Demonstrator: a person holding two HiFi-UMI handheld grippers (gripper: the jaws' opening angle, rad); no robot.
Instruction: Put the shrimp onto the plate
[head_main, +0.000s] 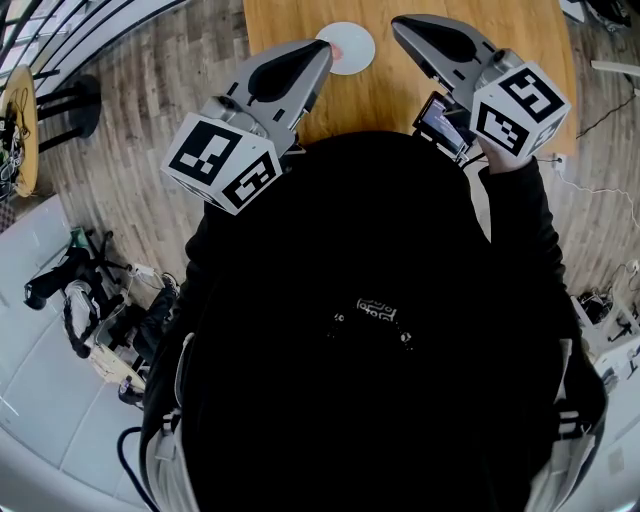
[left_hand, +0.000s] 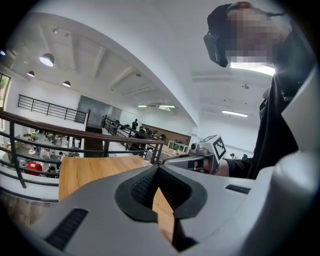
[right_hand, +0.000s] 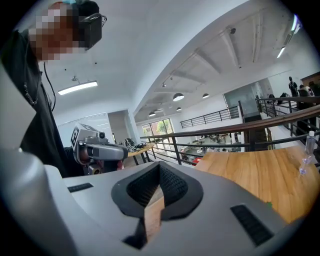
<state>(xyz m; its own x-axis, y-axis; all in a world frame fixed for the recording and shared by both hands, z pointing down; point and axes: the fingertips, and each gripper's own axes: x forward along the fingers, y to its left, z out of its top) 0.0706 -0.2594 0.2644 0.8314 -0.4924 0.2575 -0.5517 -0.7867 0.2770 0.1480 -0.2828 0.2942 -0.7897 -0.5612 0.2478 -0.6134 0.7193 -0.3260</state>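
In the head view a white plate (head_main: 352, 46) lies on the wooden table (head_main: 500, 40) at the far edge of the picture. A small pink thing (head_main: 336, 48) rests on the plate's left part; it is too small to tell whether it is the shrimp. My left gripper (head_main: 322, 48) is held up over the table's near edge, its tip beside the plate, jaws shut on nothing. My right gripper (head_main: 400, 24) is raised to the right of the plate, also shut and empty. Both gripper views look level across the room, with the left gripper (left_hand: 159, 168) and right gripper (right_hand: 159, 165) closed tip to tip.
The person's dark torso fills the lower head view. A black railing (left_hand: 75, 135) borders the table's far side. Cables and gear (head_main: 100, 300) lie on the floor at the left. A clear bottle (right_hand: 305, 154) stands on the table at the right.
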